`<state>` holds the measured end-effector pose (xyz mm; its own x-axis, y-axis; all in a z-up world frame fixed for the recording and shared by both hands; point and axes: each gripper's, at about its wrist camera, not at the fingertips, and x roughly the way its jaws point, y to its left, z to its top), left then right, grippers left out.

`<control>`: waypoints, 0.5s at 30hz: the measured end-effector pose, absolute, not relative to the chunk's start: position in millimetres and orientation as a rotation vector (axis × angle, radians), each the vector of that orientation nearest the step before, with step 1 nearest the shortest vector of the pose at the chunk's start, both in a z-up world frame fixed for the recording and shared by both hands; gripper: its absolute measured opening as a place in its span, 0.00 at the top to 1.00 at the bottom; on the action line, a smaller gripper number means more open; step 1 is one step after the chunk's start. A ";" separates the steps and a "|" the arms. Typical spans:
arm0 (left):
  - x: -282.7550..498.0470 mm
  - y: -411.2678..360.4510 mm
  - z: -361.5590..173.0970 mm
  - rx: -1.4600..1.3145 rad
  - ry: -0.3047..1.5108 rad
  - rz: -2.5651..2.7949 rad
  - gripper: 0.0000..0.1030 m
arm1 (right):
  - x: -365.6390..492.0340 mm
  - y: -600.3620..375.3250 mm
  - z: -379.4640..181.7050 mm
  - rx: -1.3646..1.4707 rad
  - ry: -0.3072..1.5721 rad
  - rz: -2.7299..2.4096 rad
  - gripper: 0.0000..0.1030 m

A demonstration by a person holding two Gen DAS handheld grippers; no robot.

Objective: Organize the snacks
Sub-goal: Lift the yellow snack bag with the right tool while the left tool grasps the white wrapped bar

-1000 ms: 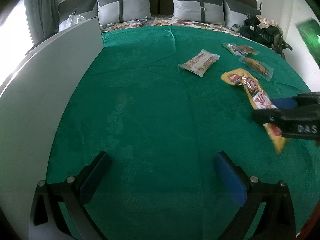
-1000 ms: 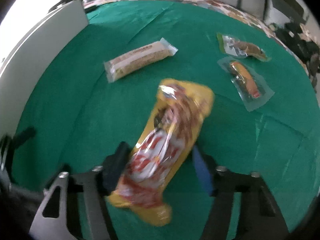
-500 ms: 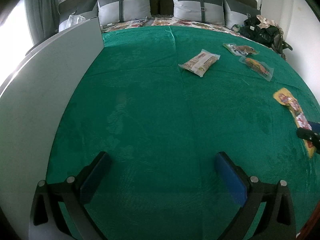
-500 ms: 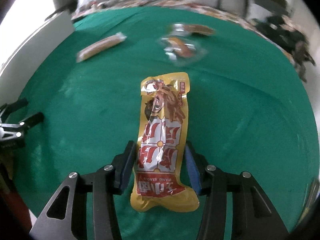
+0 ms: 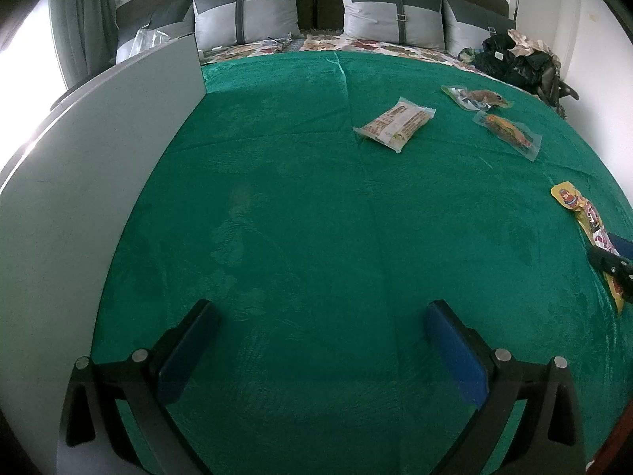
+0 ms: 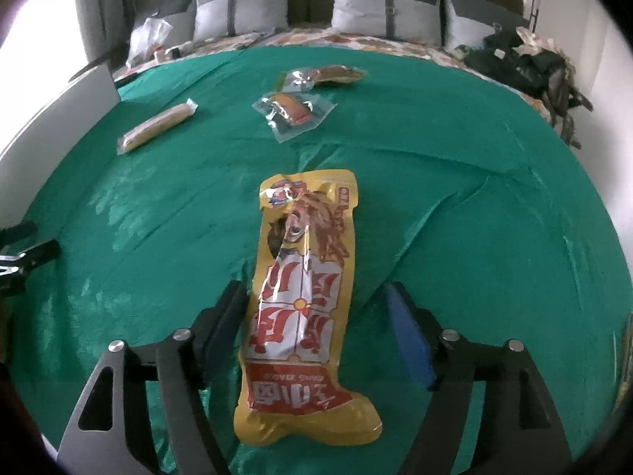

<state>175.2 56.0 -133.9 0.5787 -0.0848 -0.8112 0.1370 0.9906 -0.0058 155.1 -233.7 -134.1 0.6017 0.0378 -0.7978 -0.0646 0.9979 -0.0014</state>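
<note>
A long yellow snack packet (image 6: pixel 304 301) lies flat on the green blanket between the fingers of my right gripper (image 6: pixel 316 332), which is open with gaps on both sides of the packet. The packet also shows at the right edge of the left wrist view (image 5: pixel 585 221). My left gripper (image 5: pixel 320 344) is open and empty over bare blanket. A beige wrapped bar (image 5: pixel 395 123) (image 6: pixel 158 128) and two clear sausage packs (image 5: pixel 508 132) (image 5: pixel 476 97) (image 6: pixel 294 113) (image 6: pixel 322 76) lie farther up the bed.
The green blanket (image 5: pixel 296 206) covers the bed. A white board (image 5: pixel 79 182) stands along the left side. Grey pillows (image 5: pixel 391 12) line the headboard. A dark pile of bags (image 5: pixel 522 61) sits at the far right corner.
My right gripper carried the yellow packet rightward and toward the near edge, set it on the blanket and opened its fingers. The left gripper has not moved.
</note>
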 end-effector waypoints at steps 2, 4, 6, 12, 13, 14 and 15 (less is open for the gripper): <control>175.4 55.9 -133.8 0.060 0.945 -0.130 0.00 | 154.9 -234.9 -134.9 -0.028 0.917 0.056 0.23; 175.4 55.8 -134.0 0.060 0.945 -0.130 0.00 | 155.8 -235.9 -135.9 -0.024 0.918 0.054 0.21; 175.1 55.8 -134.2 0.060 0.945 -0.129 0.00 | 157.2 -236.0 -136.2 -0.024 0.920 0.056 0.19; 178.8 55.1 -132.4 0.073 0.971 -0.147 0.00 | 158.0 -235.8 -137.4 -0.027 0.926 0.075 0.14; 181.3 55.0 -131.5 0.077 0.988 -0.155 0.00 | 158.5 -235.1 -137.5 -0.029 0.928 0.076 0.13; 188.4 53.9 -130.2 0.085 1.022 -0.166 0.00 | 159.0 -235.2 -137.6 -0.029 0.929 0.078 0.12; 197.1 51.2 -129.0 0.097 1.064 -0.185 0.00 | 159.3 -235.0 -137.9 -0.030 0.930 0.080 0.12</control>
<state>197.1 51.2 -129.0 0.4714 -0.1039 -0.8758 0.1977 0.9802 -0.0098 159.3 -235.0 -137.9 0.5954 0.0553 -0.8015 -0.0816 0.9966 0.0081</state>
